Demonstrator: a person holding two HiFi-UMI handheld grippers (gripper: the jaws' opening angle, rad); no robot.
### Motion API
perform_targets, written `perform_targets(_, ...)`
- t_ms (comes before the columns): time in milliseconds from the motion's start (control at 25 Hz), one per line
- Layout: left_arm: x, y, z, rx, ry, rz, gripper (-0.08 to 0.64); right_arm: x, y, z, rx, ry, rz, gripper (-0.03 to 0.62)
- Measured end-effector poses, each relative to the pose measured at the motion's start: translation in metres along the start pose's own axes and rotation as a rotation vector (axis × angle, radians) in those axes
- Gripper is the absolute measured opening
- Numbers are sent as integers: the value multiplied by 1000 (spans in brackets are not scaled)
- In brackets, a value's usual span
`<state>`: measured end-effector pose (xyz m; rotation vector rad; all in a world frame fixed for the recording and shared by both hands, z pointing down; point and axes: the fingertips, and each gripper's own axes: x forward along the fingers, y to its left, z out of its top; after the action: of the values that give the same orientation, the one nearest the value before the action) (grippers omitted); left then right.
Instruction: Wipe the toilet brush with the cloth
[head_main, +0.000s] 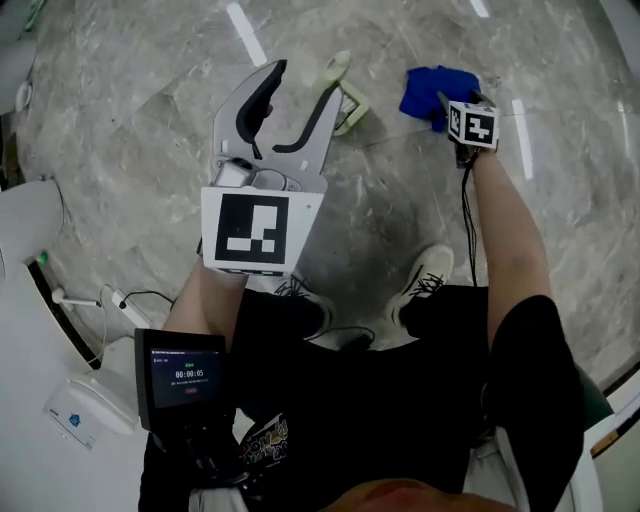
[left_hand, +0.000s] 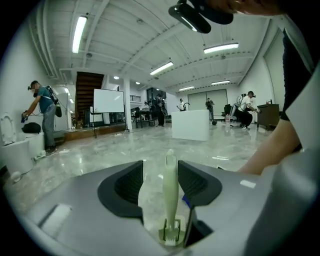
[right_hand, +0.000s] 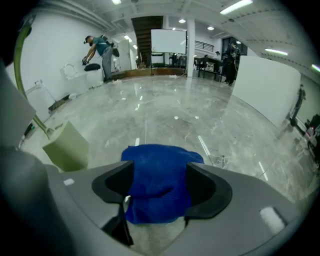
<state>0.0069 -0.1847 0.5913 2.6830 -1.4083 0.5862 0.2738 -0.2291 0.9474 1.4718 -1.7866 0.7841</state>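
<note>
A pale green toilet brush (head_main: 340, 72) stands upright in its square holder (head_main: 352, 108) on the marble floor. In the left gripper view its handle (left_hand: 170, 187) rises between my left gripper's (left_hand: 161, 172) jaws, which stand apart from it on both sides. In the head view the left gripper (head_main: 303, 85) is open just short of the brush. A crumpled blue cloth (head_main: 432, 88) lies on the floor to the brush's right. My right gripper (head_main: 448, 108) is down at it. In the right gripper view the cloth (right_hand: 160, 185) lies between the right gripper's (right_hand: 160, 172) wide-open jaws.
A white toilet (head_main: 30, 225) stands at the left beside the person. The person's shoes (head_main: 425, 280) are planted just behind the brush. The holder (right_hand: 65, 147) shows left of the cloth in the right gripper view. Farther off are a white counter block (left_hand: 190, 125) and several people.
</note>
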Motion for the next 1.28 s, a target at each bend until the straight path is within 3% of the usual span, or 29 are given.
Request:
perform_targets(80, 8, 0, 8, 43, -15, -22, 221, 14, -4, -10, -50, 76, -12, 328)
perform_targets(200, 17, 0, 7, 82, -9, -27, 225, 26, -5, -25, -32, 219, -21, 307)
perform_targets(320, 25, 5, -1, 17, 11, -19, 213, 21, -5, -19, -57, 328, -80, 178)
perform_targets(360, 26, 9, -5, -5, 25, -3, 193, 19, -4, -10, -103, 316, -103, 139)
perform_targets(440, 25, 17, -11, -45, 47, 29, 125, 18, 16, 21, -227, 208, -89, 121)
perform_targets(560, 26, 22, -10, -89, 59, 34, 129, 9, 76, 76, -401, 7, 67, 118)
perform_targets(720, 27, 21, -12, -86, 57, 19, 127, -15, 180, 128, -495, -169, 388, 117)
perform_targets(840, 26, 17, -17, -86, 59, 6, 127, -33, 249, 136, -607, -207, 584, 118)
perform_targets(1000, 26, 6, -24, -79, 71, -24, 127, -41, 295, 102, -724, -145, 743, 118)
perform_targets(1120, 25, 0, -26, -64, 71, -46, 127, -34, 297, 92, -794, -146, 693, 120)
perform_targets(1280, 24, 2, -29, -68, 73, -47, 127, -9, 259, 106, -728, -113, 480, 118)
